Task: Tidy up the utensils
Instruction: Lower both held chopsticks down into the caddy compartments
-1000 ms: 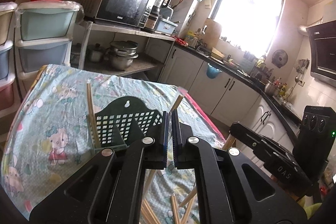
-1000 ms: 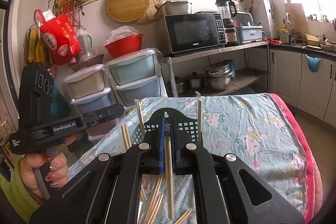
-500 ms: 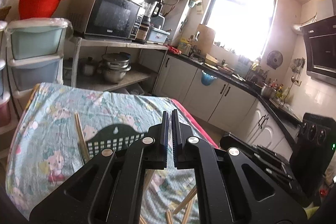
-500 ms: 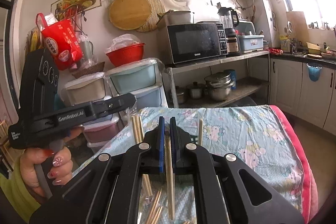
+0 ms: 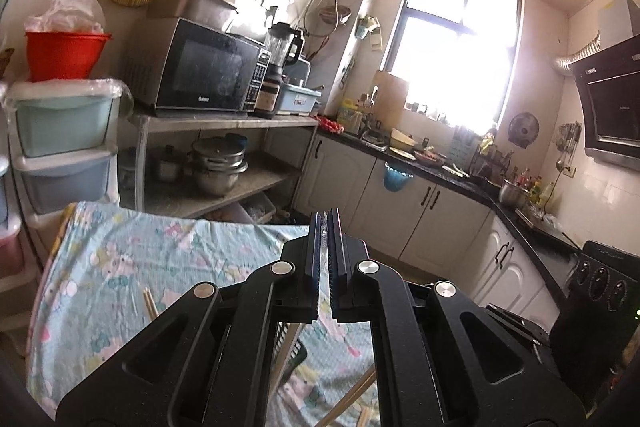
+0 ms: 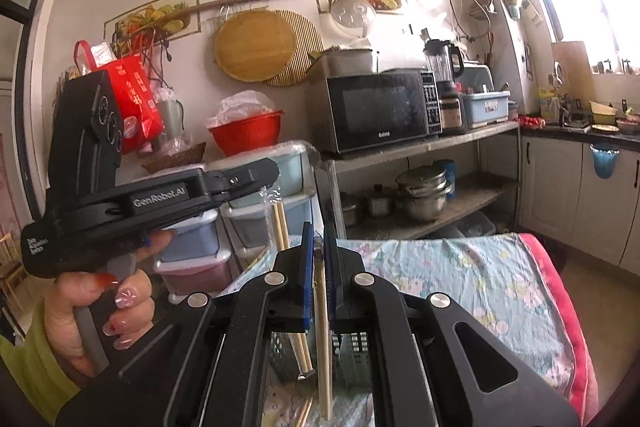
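Kitchen table (image 6: pixel 460 267), covered by a pale blue cartoon-print cloth with a pink edge, standing in front of a steel shelf that carries a microwave (image 6: pixel 376 111) and stacked pots.

Left gripper (image 5: pixel 327 223), gripped at the handle by the person's left hand (image 6: pixel 100 307) in a yellow-green sleeve and raised above the table's near left side. Its jaws are pressed together at the tips, pinching a scrap of clear wrapper. A pair of wrapped chopsticks (image 6: pixel 280 227) hangs from that wrapper, slanting down behind the right gripper.

Right gripper (image 6: pixel 316 239), held over the table and pointing toward the shelf. Its blue-padded jaws are closed almost fully on a single chopstick (image 6: pixel 323 347). This chopstick hangs nearly upright, with its lower end below the gripper body.

Slotted plastic utensil holder (image 6: pixel 354 341), on the cloth directly beneath the right gripper and visible only through the gaps in the gripper frame.

Two chopstick tips (image 5: pixel 148 303), showing above the cloth just left of the left gripper's body.

Loose chopsticks (image 5: pixel 360 399), lying on the cloth at the near edge, under both grippers.
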Motion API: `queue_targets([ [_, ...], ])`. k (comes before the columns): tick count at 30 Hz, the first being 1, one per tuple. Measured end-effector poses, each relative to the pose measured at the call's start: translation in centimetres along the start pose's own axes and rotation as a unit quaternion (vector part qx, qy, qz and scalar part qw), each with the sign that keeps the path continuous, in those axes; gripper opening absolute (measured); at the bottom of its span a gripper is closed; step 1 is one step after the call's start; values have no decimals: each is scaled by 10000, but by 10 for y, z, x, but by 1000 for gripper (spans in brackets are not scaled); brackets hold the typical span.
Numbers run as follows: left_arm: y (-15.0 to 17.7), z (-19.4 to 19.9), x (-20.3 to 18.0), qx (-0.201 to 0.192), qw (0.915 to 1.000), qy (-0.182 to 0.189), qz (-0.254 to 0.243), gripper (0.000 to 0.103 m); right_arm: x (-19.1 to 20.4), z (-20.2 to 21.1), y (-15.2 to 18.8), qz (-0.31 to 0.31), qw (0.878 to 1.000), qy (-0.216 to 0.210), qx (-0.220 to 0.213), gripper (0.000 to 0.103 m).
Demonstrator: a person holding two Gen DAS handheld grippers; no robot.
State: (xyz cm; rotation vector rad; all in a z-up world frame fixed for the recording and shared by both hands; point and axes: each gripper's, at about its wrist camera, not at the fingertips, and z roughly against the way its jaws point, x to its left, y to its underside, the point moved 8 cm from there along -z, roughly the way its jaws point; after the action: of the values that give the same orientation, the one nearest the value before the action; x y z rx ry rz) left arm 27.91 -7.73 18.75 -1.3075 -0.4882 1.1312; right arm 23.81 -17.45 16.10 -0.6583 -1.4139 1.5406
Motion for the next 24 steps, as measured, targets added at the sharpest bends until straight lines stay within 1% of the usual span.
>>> queue_targets([
  [5,-15,-1,6,-152,9999,-72,22,1,3,-3,-19,111,9998,-2,-136,5],
  [10,-20,-9,17,-161,9996,-193,111,1,6,-12,-34,185,9995,24,-248,5],
  [17,-14,-22,35,-156,9991,-331,206,1,4,-30,-51,229,9988,32,-434,5],
  [24,-3,-33,46,-110,9989,-368,260,1,-8,-53,-51,229,9989,135,-399,5],
])
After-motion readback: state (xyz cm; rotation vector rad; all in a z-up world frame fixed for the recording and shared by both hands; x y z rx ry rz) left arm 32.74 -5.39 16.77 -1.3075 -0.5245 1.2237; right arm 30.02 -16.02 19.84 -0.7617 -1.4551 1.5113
